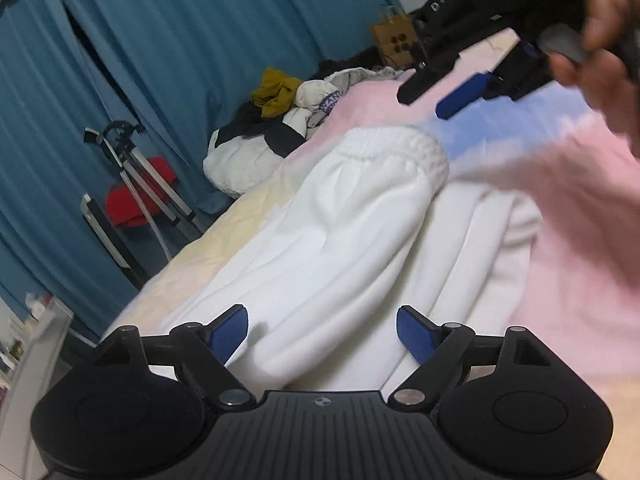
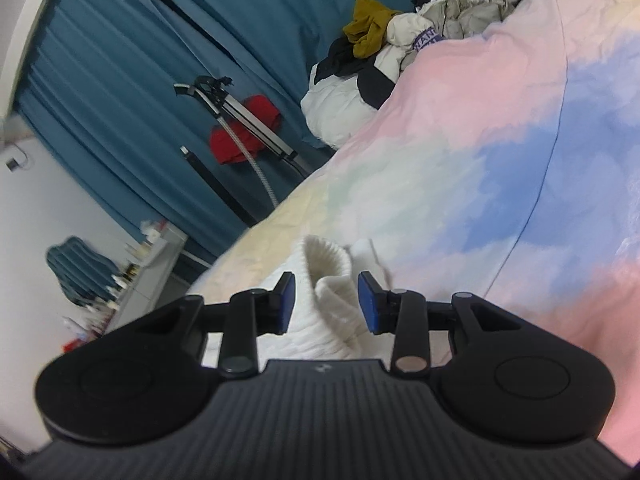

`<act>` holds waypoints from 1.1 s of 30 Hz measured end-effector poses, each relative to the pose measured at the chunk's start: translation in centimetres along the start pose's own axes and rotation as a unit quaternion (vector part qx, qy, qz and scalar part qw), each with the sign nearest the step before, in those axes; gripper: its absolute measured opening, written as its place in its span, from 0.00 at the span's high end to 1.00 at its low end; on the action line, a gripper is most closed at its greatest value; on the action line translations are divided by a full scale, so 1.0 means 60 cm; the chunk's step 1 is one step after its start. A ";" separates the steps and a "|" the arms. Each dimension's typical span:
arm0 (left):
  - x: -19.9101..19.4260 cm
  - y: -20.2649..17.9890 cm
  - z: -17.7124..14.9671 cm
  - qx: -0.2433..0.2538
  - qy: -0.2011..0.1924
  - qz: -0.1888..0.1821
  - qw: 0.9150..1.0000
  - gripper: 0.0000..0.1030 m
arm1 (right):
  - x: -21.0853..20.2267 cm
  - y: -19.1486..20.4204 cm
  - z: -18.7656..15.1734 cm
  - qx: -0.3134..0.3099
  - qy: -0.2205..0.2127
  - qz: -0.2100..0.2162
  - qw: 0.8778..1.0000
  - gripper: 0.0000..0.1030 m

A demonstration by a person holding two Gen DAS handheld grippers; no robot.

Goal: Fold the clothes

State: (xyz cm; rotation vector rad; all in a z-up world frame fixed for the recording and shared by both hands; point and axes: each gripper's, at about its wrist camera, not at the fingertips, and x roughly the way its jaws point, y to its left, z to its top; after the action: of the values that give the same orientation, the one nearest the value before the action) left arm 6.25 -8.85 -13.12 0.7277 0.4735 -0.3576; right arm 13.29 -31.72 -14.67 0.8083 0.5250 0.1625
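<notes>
Knitwear like this white sweater [image 1: 360,220], lying on the pastel bedspread [image 1: 580,240], looks soft and light to us; its ribbed hem [image 1: 396,148] gives firm purchase. Our left gripper [image 1: 322,330] gapes wide, holding nothing. Our right gripper [image 2: 326,302] stands half open around a ribbed fold [image 2: 334,292], seemingly unpinched.

Our left tongs [image 1: 322,334] are matte black: a ribbed centre plate with a small round emblem, two smooth round housings, and linkage arms pinned with silver rivets, ending in blue pads [image 1: 230,334]. Our right tongs [image 2: 327,304] match them, and seen from outside they carry white lettering; our hand [image 1: 600,44] is bare.
</notes>
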 end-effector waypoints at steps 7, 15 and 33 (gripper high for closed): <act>-0.038 0.023 -0.049 -0.027 -0.004 0.017 0.999 0.18 | 0.015 -0.008 -0.003 0.035 0.009 0.007 0.999 0.30; -0.033 0.020 -0.056 -0.012 -0.001 0.043 0.999 0.18 | 0.092 0.002 -0.028 -0.002 0.057 -0.015 0.998 0.26; -0.065 0.066 -0.087 0.015 0.003 0.061 0.998 0.65 | 0.042 0.101 -0.039 -0.150 -0.044 -0.013 0.988 0.61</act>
State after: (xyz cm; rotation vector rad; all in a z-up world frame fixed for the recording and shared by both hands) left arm 3.36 -1.83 -12.30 0.7830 0.4287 -0.2495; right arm 14.61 -25.20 -12.55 0.5116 0.4142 0.1770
